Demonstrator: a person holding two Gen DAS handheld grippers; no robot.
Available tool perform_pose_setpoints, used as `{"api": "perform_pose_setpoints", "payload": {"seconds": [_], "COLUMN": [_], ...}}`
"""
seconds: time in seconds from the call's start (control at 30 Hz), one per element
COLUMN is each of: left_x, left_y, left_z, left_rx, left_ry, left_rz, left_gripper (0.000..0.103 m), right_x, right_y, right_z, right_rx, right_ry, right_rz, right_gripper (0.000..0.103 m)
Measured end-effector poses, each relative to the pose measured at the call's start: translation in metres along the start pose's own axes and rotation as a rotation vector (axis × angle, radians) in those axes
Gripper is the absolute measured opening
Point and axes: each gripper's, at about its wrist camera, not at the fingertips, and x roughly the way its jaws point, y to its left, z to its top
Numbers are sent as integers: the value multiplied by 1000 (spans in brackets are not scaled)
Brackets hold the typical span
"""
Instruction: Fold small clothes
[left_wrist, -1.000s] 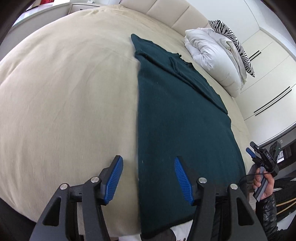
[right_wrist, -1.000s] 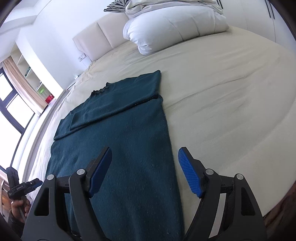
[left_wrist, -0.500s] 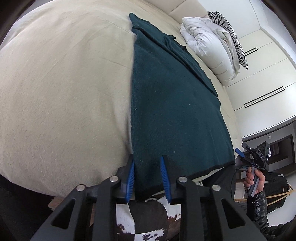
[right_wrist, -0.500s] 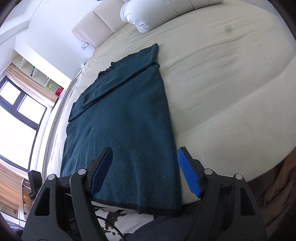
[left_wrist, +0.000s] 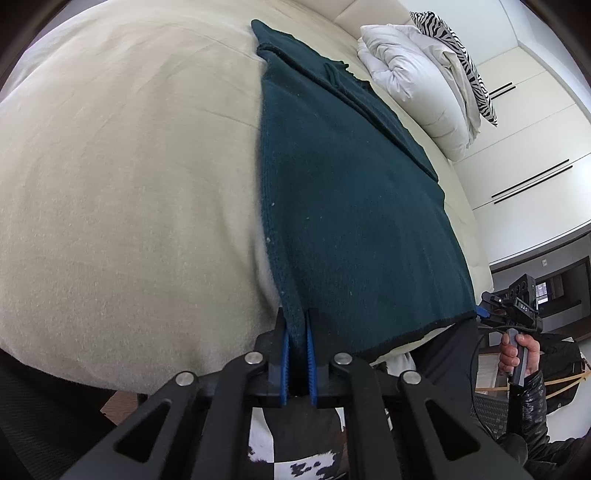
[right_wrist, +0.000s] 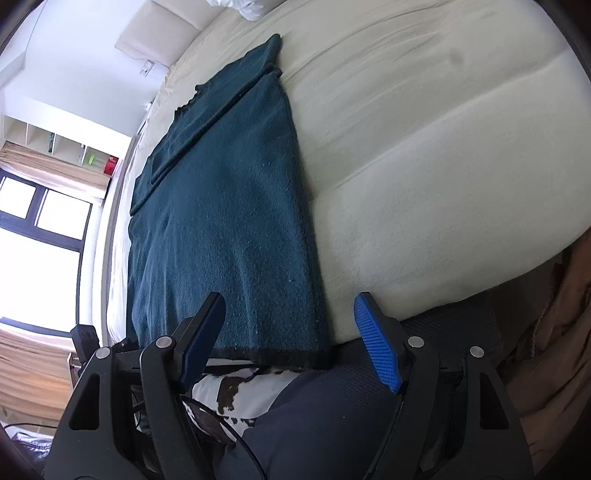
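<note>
One cream bed (left_wrist: 129, 184) (white duvet (left_wrist: 417, 85) by the headboard), left gripper (left_wrist: 296, 345) clamped on the green sweater (left_wrist: 351, 206) corner, right gripper (right_wrist: 288, 332) spread apart over its hem

home bedroom: wide bed (left_wrist: 110, 184) in a cream cover with padded headboard (right_wrist: 155, 33), folded white duvet (left_wrist: 417, 85) and zebra-print pillow (left_wrist: 461, 59), white built-in wardrobe doors (left_wrist: 535, 155), curtained window (right_wrist: 40, 229)
</note>
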Motion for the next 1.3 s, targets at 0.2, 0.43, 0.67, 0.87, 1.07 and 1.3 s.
{"api": "perform_pose_setpoints", "payload": {"seconds": [0.2, 0.43, 0.67, 0.87, 1.07, 1.3], "left_x": [0, -2, -9, -26, -55, -66], "left_y": [1, 2, -2, -7, -17, -17], "left_z": [-1, -2, -1, 6, 30, 81], "left_rx": [2, 8, 14, -29, -91, -174], "left_ry": [0, -2, -12, -62, -173, -278], "left_rz": [-5, -8, -8, -98, -274, -399], "left_gripper": [9, 7, 6, 6, 6, 6], "right_x": [17, 22, 14, -3, -23, -22], "right_y": [-2, -8, -22, -8, 20, 53], "right_z": [1, -5, -13, -15, 5, 45], "right_rx": [56, 102, 133, 75, 34, 24], "right_ry": [102, 101, 54, -26, -143, -234], "right_rz": [21, 79, 116, 166, 271, 357], "right_gripper": [68, 46, 7, 6, 6, 6]}}
